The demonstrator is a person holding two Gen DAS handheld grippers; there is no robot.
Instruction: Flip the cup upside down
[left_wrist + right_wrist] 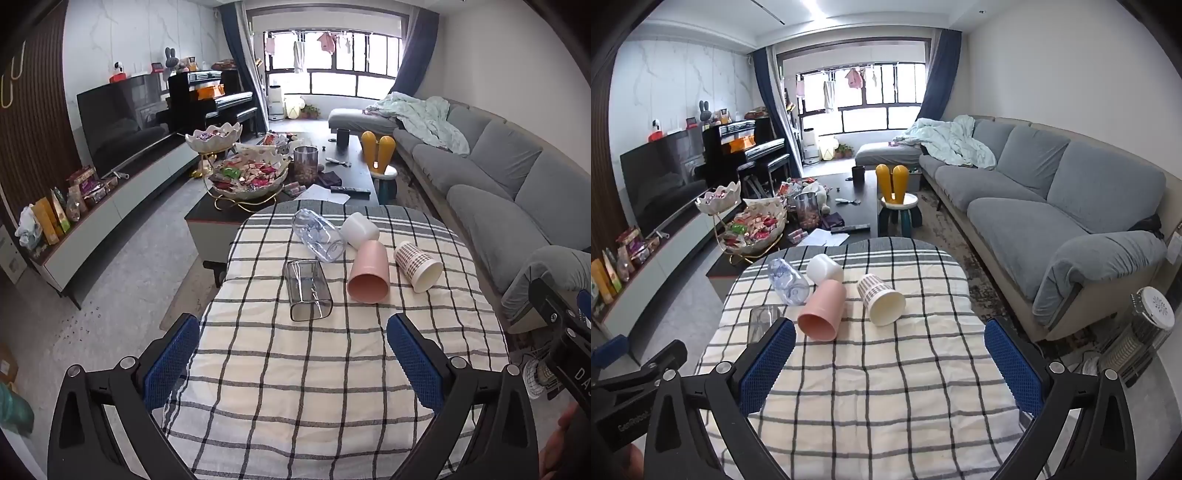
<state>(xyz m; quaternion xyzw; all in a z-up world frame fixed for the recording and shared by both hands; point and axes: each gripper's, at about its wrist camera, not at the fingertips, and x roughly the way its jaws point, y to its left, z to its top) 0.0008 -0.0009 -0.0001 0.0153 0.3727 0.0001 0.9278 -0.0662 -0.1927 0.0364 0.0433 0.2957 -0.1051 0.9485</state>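
Note:
Several cups lie on their sides on a checked tablecloth (295,369): a square clear glass (307,290), a round clear cup (318,235), a white cup (360,229), a pink cup (368,277) and a plaid paper cup (417,266). My left gripper (293,365) is open and empty, hovering short of the square glass. My right gripper (890,365) is open and empty, short of the pink cup (822,308) and the plaid cup (881,299). The white cup (824,268), round clear cup (787,281) and square glass (761,321) lie to its left.
A dark coffee table (354,173) with snack bowls (249,175) stands beyond the table. A grey sofa (1052,206) runs along the right. A TV unit (122,199) is on the left. A heater (1141,332) stands at the right.

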